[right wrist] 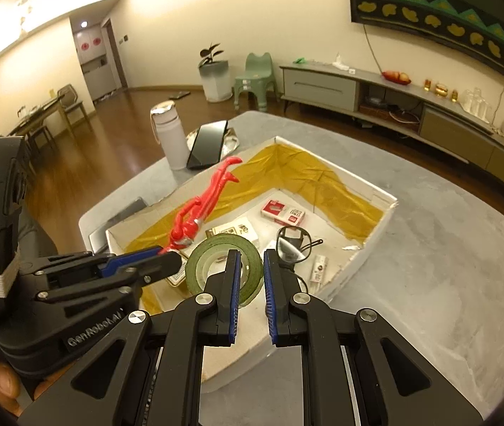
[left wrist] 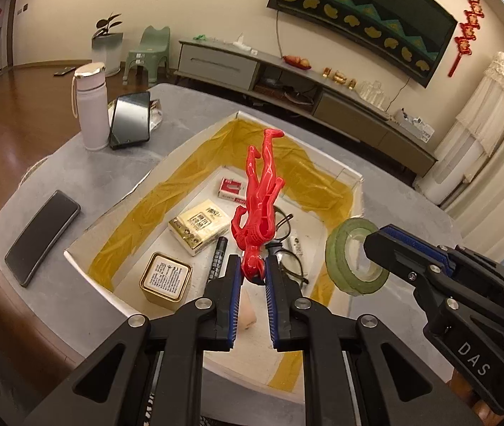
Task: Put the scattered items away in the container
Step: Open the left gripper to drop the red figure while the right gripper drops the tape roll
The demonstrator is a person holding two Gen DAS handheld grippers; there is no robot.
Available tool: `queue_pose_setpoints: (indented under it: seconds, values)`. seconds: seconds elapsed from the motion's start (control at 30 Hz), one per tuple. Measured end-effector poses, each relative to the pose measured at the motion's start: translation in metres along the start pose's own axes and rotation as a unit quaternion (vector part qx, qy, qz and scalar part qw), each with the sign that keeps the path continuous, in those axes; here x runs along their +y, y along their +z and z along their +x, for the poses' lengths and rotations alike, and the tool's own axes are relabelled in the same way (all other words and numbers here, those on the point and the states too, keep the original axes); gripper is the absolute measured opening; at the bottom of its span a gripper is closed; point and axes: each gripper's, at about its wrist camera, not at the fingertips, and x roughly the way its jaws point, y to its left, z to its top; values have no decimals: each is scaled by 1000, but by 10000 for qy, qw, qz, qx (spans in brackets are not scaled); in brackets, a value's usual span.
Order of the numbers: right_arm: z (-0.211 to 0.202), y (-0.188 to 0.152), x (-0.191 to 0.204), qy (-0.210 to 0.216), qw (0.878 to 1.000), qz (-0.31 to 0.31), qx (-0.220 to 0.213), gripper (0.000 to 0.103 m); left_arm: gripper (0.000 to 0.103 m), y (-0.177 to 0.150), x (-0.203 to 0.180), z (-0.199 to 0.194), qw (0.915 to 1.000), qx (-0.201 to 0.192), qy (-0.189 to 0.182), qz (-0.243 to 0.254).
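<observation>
A white cardboard box (left wrist: 195, 142) with yellow lining stands on the grey table. Over it my left gripper (left wrist: 253, 266) is shut on the head of a red toy figure (left wrist: 264, 191), whose legs point away from me. In the right wrist view that figure (right wrist: 198, 213) juts from the left gripper (right wrist: 170, 257). My right gripper (right wrist: 252, 259) is shut on the wall of a green tape roll (right wrist: 213, 252), held above the box's near right side; the roll (left wrist: 344, 248) also shows in the left wrist view. Inside lie glasses (right wrist: 292, 245), a red-white packet (right wrist: 282, 213), a gold tin (left wrist: 166, 280), a marker (left wrist: 218, 259) and a cream pack (left wrist: 198, 225).
A white bottle (left wrist: 90, 106) and a propped dark phone (left wrist: 129, 119) stand at the table's far left. Another phone (left wrist: 40, 236) lies flat left of the box. Bare grey tabletop (right wrist: 429, 266) stretches to the right of the box. A TV cabinet (right wrist: 411, 106) runs along the far wall.
</observation>
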Motion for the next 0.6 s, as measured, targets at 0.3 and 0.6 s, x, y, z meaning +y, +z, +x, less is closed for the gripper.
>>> queue_pose_setpoints:
  seconds: [0.3, 0.6]
  values:
    - [39, 3, -2, -36, 9993, -34, 381, 14, 14, 6, 14, 31, 9992, 370, 117, -115]
    - [62, 3, -2, -113, 9981, -96, 597, 14, 14, 5, 20, 53, 9977, 649, 158, -139]
